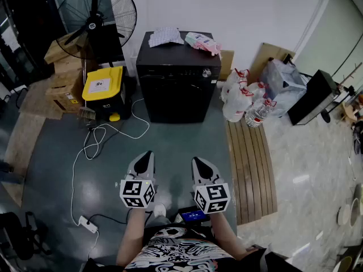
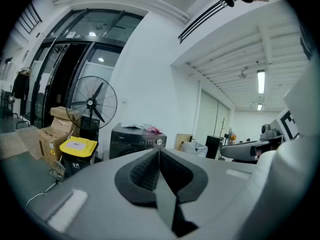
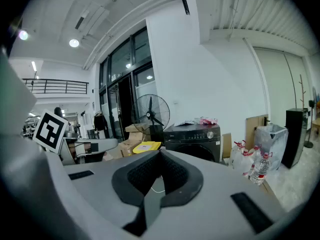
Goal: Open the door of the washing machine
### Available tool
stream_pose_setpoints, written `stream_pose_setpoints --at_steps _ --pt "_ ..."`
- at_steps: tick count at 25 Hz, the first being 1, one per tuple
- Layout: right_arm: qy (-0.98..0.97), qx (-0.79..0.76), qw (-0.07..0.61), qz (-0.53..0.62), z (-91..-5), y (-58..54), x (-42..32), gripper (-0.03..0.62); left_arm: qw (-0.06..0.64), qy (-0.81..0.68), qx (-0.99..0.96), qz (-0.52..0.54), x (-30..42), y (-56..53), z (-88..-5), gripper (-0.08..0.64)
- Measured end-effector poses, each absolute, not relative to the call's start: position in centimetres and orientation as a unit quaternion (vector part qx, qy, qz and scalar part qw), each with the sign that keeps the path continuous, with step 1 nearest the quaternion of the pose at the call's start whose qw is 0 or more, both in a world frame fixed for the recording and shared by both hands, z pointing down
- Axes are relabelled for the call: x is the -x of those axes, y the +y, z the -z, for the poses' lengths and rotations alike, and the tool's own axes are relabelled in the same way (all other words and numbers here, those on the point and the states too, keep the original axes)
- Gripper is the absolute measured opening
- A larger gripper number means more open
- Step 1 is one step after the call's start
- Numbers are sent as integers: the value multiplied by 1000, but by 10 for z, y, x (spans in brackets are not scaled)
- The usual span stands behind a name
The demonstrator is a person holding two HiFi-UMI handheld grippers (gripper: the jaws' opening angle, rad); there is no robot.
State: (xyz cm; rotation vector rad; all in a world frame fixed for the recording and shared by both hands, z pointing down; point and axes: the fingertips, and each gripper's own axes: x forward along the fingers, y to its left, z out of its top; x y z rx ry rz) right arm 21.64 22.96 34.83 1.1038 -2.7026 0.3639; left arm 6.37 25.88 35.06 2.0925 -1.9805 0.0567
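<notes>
**Getting ready to walk up to the washing machine**

I am standing back from the washing machine [image 1: 177,67] and looking down at it. It is sitting on the floor [image 1: 51,169] against the white wall, between the yellow bin [image 1: 103,84] and the bags and water bottles [image 1: 249,103]. It is well apart from both claws.

I am holding the left claw [image 1: 145,161] and the right claw [image 1: 199,164] side by side in front of me. Both are pointing at the machine and dipping down a little. Both claws are squeezed closed, and nothing is sitting between their jaws.

I think I am only at the very first step, the getting-close part. Nothing is touching the door [image 1: 177,102] yet, and it is looking closed to me.

The machine is standing up straight, so its tall side is running up and down. Its front is facing me, with the button strip and the knob along the top edge. The door is on that dark front, facing me too. It is too dark for me to tell where the handle is, or which side is swinging out.

For the next move, I am thinking I need to go closer, aim one claw at the door's edge and open that claw. Then it can grab the handle and pull the door toward me. A small cloth and a pink pack are lying on top of the machine, but they are not in the way.
</notes>
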Motion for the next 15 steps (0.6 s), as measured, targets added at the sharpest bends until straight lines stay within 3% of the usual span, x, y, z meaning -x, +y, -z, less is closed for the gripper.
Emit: stream_pose_setpoints --at_steps 10,14,15 --pt "-911 -379 97 -135 -357 241 -221 2 130 -680 -721 -10 -58 275 -350 18" --pt "-906 -380 79 -168 -364 229 -223 5 164 -665 -728 40 -54 267 -356 131" --pt "-907 -374 80 -174 -366 226 -220 74 175 -663 -726 57 -50 264 -357 141"
